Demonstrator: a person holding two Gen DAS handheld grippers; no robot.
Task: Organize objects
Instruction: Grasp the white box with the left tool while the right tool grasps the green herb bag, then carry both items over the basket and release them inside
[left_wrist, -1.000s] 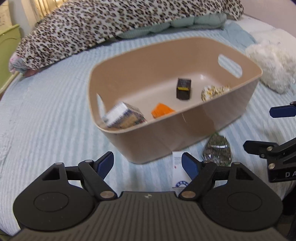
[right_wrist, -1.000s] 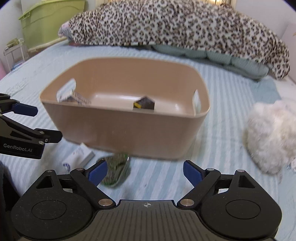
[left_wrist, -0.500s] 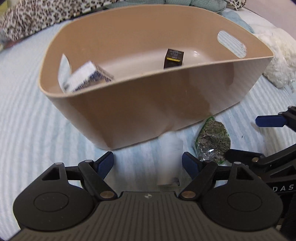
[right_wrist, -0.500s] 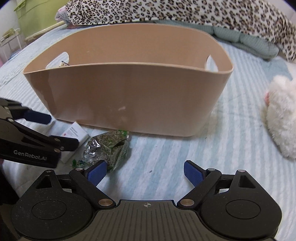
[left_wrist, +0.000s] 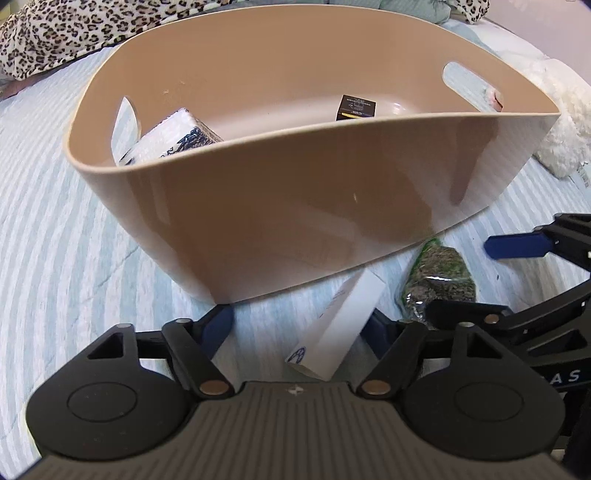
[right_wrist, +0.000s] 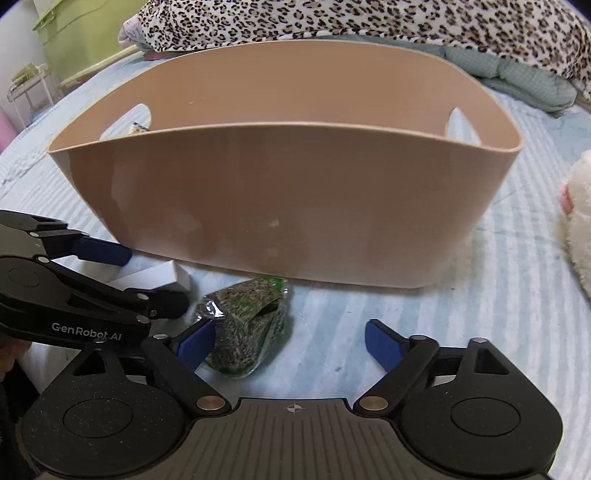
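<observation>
A striped pale-blue bedspread (right_wrist: 498, 295) fills the scene, with a leopard-print blanket (right_wrist: 369, 18) heaped along the far side. On the bedspread sits a big tan tub (left_wrist: 295, 206) with cut-out handles. Inside it, at the left end, a white printed box (left_wrist: 173, 136) leans against the wall, and a small black box (left_wrist: 356, 108) stands farther back on the floor of the tub. Off to the right lies a fluffy white toy (left_wrist: 561, 122), near the tub's right end but apart from it.

Down in front of the tub, on the bedspread, there's a long white box (left_wrist: 340, 332), tilted, its far end tucked up close to the tub's base. Just beside it lies a clear packet of green-brown herbs (right_wrist: 247, 321).

The left gripper (left_wrist: 299, 326) has its blue-tipped fingers spread wide on either side of the long white box, not closed on it. The right gripper (right_wrist: 291, 341) is spread wide too, its left fingertip (right_wrist: 195, 343) right at the packet's edge, the rest of the gap over bare bedspread.
</observation>
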